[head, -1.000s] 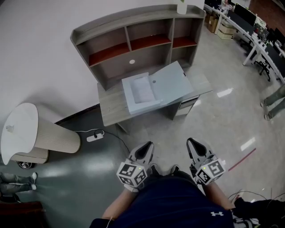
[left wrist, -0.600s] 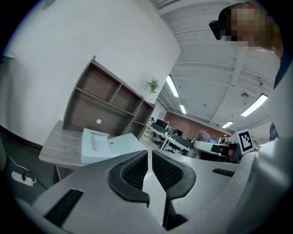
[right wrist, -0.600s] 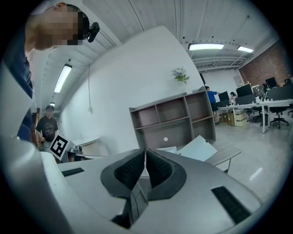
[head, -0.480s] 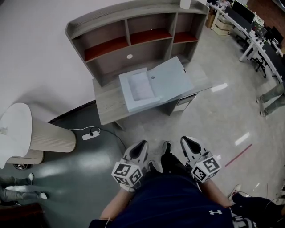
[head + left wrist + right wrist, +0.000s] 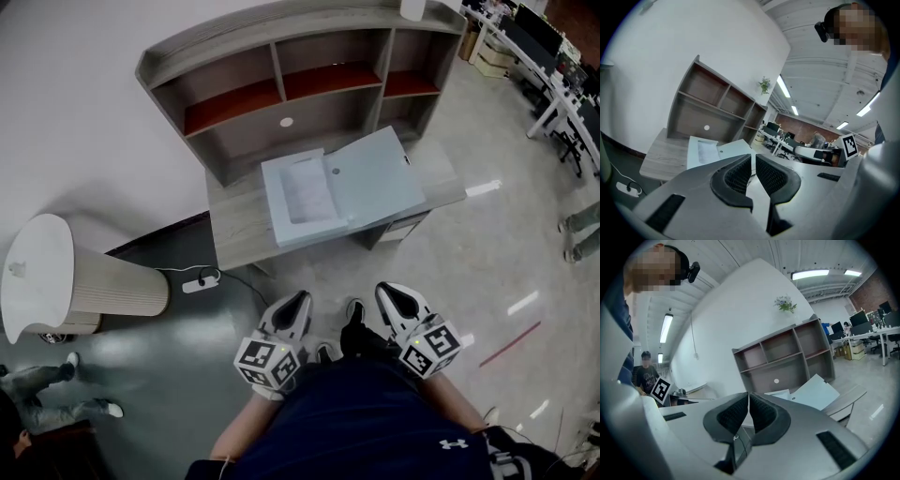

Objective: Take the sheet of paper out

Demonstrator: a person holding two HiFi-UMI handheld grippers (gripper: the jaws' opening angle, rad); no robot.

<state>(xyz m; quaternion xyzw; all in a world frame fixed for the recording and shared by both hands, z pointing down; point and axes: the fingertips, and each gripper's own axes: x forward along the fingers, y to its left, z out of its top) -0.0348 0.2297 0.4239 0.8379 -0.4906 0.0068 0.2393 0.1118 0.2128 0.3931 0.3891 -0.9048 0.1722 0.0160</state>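
Polished grey floor fills the room, and at 12 o'clock from the person a wooden worktop point(image 5: 234, 230) stands against the white wall with a shelf unit point(image 5: 281, 89) rising behind it. On the worktop lies an open pale-blue box file point(image 5: 281, 223), its lid point(image 5: 380, 178) folded out toward 3 o'clock. The sheet of paper point(image 5: 307, 190) rests flat inside the file's tray, well apart from both tools. The left hand-held gripper point(image 5: 298, 302) and the right hand-held gripper point(image 5: 388, 292) are held close to the person's body at 6 o'clock. Each has its jaws closed together with nothing between them, as both gripper views show. A power strip point(image 5: 200, 281) lies on the floor at about 10 o'clock from the grippers. The sheet is probably very light, thin and limp, so it may crease or slide rather than lift cleanly. Lying flush in a shallow tray, it offers little edge to pinch. The best hold is likely a corner or the edge nearest 6 o'clock. The file itself looks light and may shift, so the other gripper could steady it.
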